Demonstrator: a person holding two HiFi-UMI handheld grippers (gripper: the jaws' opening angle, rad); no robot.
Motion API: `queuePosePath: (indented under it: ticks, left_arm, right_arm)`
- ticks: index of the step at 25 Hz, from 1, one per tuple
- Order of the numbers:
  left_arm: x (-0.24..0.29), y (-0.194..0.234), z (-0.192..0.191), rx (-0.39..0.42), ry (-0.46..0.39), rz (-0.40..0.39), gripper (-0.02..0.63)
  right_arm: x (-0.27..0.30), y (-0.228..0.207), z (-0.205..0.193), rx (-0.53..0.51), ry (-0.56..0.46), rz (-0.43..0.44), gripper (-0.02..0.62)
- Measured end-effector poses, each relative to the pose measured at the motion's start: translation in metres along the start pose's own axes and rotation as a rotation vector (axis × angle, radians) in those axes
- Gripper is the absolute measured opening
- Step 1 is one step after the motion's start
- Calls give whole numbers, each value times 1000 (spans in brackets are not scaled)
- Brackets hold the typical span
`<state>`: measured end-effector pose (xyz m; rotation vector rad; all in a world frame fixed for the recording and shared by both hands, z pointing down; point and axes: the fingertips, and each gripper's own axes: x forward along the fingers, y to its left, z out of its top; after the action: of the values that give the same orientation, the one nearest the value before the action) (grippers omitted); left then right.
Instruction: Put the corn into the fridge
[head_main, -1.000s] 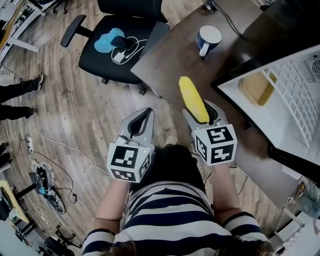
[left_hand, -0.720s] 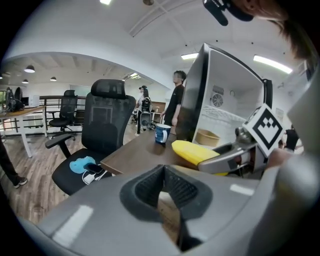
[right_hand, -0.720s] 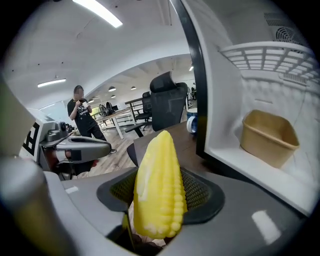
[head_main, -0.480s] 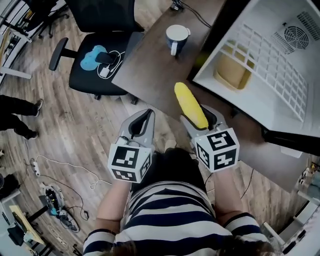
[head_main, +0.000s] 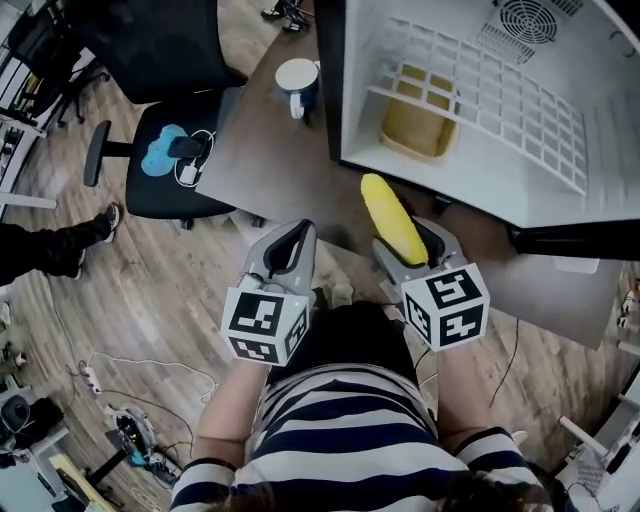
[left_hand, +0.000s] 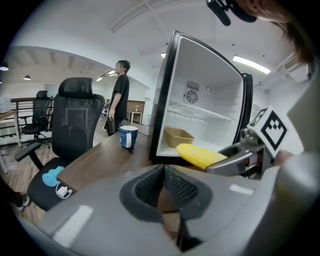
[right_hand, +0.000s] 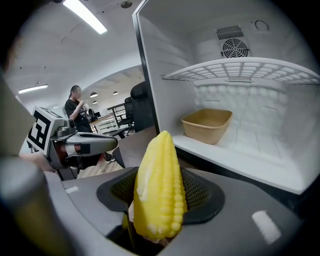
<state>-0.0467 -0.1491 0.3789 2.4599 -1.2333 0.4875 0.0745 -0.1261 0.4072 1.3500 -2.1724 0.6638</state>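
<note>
The yellow corn (head_main: 393, 218) is clamped in my right gripper (head_main: 412, 243), its tip pointing at the open fridge (head_main: 500, 185). In the right gripper view the corn (right_hand: 159, 190) stands upright between the ribbed pads, just before the fridge's lower shelf (right_hand: 240, 160). A tan tray (head_main: 418, 125) lies on that shelf under a white wire rack (right_hand: 245, 70). My left gripper (head_main: 292, 240) hovers beside the right one at the desk edge, shut with nothing in it. The left gripper view shows the corn (left_hand: 200, 155) to the right, in front of the fridge opening.
A blue and white mug (head_main: 298, 82) stands on the brown desk (head_main: 270, 150) left of the fridge. A black office chair (head_main: 170, 160) holding a phone and cable sits further left. A person (left_hand: 119, 100) stands in the background. Cables lie on the wooden floor.
Both grippers have moved toward the fridge, the right one carrying the corn. The fridge opening now sits much closer, directly ahead of the corn's tip.
</note>
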Motion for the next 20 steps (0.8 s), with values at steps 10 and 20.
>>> queuePosePath:
  ticks: [10, 20]
  left_arm:
    - [46, -44, 23, 100, 36, -182, 0]
    - [79, -76, 35, 175, 46, -318, 0]
  right_arm:
    - [-37, -61, -9, 156, -41, -182, 256]
    - [-63, -116, -14, 225, -76, -361, 256]
